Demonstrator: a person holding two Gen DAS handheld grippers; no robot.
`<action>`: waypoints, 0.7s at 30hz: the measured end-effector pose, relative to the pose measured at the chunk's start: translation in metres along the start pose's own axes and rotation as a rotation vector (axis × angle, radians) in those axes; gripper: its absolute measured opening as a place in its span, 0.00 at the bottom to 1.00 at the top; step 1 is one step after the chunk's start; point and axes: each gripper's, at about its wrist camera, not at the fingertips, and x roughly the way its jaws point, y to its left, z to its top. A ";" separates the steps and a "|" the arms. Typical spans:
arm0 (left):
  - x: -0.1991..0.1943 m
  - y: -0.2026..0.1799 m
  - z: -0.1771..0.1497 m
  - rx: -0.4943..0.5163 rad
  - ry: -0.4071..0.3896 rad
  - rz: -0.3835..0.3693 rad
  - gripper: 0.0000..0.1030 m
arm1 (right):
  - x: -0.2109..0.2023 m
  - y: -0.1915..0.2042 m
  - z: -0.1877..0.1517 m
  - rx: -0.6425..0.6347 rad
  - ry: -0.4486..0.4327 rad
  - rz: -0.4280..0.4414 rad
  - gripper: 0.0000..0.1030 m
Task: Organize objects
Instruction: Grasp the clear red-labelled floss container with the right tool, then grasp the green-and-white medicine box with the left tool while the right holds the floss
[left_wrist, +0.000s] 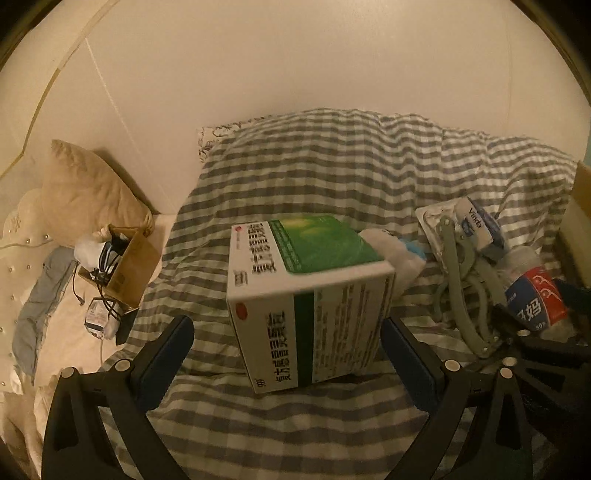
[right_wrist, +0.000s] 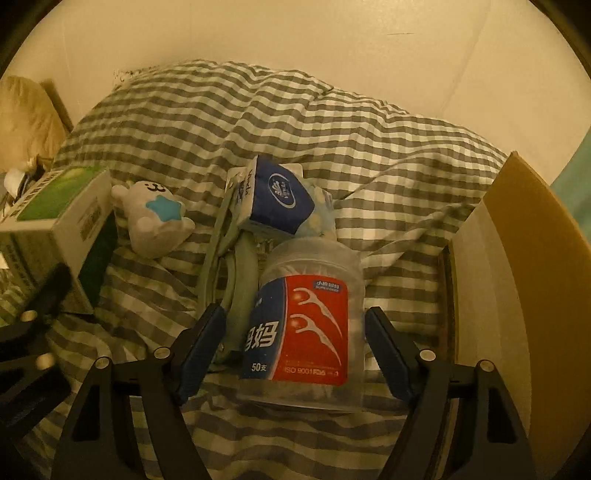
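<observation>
A white and green cardboard medicine box (left_wrist: 310, 299), printed with blurred Chinese characters, is seen between the widely parted fingers of the left gripper (left_wrist: 288, 354); nothing is held, and the box rests tilted on the grey-and-white checked duvet (left_wrist: 332, 166). A clear plastic floss-pick jar (right_wrist: 306, 325) with a red and blue label reading "50支" and "ISO 9001" is framed by the spread fingers of the right gripper (right_wrist: 293, 354), with gaps visible on both sides. Just beyond the jar lies a blue "Vinda" tissue pack (right_wrist: 280, 199), and to its left a white plush toy with a blue star (right_wrist: 155, 221).
</observation>
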 end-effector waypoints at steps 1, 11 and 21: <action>0.001 -0.001 0.000 0.000 0.001 0.001 1.00 | -0.003 -0.003 0.000 0.009 -0.007 0.014 0.68; -0.032 -0.001 -0.004 0.005 -0.106 0.040 1.00 | -0.023 -0.007 -0.002 0.029 -0.055 0.035 0.57; -0.014 0.019 -0.005 -0.109 -0.015 -0.027 1.00 | -0.052 0.001 -0.007 0.017 -0.089 0.043 0.56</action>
